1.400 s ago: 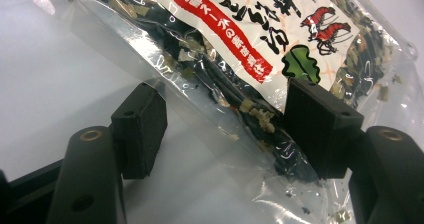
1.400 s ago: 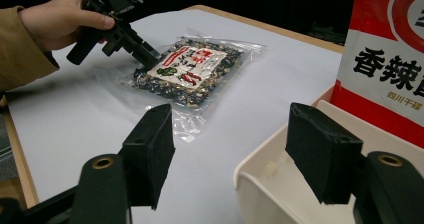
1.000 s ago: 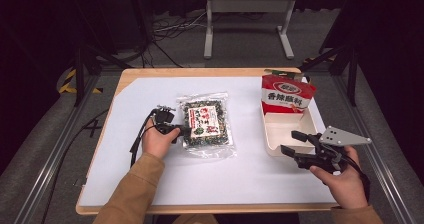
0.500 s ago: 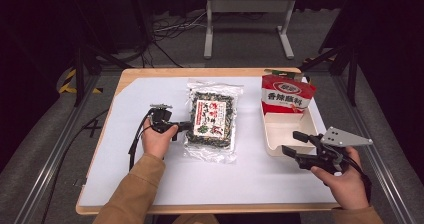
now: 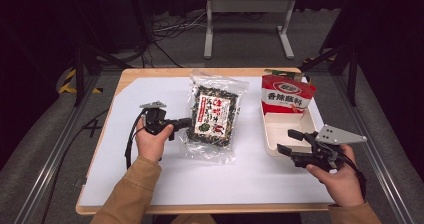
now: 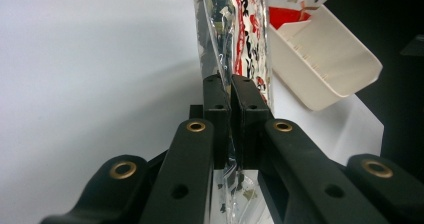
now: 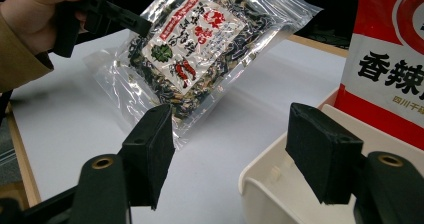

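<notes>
- left gripper (image 5: pixel 186 123): jaws just closed, now pinching the left edge of the clear dried-vegetable bag (image 5: pixel 214 115); film clamped between the pads (image 6: pixel 218 91)
- bag raised off the desk (image 5: pixel 150 184) at mid-desk, tilted, lower end near the surface
- right gripper (image 5: pixel 286 141): jaws spread wide, holding nothing, at the near end of the white bin (image 5: pixel 274 145) by the desk's right edge
- red snack pouch (image 5: pixel 286 95) stands upright in the bin's far end

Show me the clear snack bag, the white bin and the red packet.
clear snack bag (image 5: pixel 215 115), high view, printed label.
white bin (image 5: pixel 274 148), high view, near left wall.
red packet (image 5: pixel 286 95), high view, front face.
</notes>
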`<action>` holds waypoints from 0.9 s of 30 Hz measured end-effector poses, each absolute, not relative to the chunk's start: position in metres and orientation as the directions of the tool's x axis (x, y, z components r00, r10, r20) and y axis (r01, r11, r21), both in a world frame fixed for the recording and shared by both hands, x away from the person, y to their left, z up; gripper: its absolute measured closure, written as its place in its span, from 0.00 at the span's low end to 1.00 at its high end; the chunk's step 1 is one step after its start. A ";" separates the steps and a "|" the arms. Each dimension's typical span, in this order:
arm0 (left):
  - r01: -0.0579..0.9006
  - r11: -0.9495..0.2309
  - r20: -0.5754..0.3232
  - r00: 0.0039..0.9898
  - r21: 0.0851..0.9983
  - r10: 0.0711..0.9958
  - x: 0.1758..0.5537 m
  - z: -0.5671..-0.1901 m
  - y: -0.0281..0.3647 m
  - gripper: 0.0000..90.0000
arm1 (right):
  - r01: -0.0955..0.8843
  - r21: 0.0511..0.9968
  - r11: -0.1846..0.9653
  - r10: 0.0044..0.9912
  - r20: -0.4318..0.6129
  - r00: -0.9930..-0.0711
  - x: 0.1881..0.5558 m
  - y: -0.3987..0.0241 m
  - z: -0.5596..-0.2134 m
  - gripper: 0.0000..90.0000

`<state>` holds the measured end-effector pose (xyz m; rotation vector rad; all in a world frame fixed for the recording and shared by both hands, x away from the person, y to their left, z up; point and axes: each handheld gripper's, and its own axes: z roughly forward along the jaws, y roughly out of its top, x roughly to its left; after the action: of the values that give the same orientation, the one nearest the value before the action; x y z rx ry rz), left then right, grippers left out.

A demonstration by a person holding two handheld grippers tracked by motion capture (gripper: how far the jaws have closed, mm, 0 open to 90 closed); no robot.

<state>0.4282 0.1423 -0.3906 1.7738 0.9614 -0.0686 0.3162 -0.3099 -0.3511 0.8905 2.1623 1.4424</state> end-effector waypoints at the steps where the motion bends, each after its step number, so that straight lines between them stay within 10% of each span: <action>1: 0.616 -0.112 -0.459 0.683 0.780 0.568 0.426 -0.387 0.142 0.96 | 0.288 0.920 0.267 0.690 0.026 -0.723 0.317 -0.309 -0.351 0.40; 27: 0.416 -0.132 -0.310 0.822 0.900 0.478 0.355 -0.330 0.147 0.99 | 0.346 0.907 0.239 0.661 0.109 -0.743 0.344 -0.283 -0.359 0.39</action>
<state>0.3552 0.1466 -0.3302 1.7518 0.6930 0.0611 0.3439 -0.2826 -0.3586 0.9351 2.2194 1.5050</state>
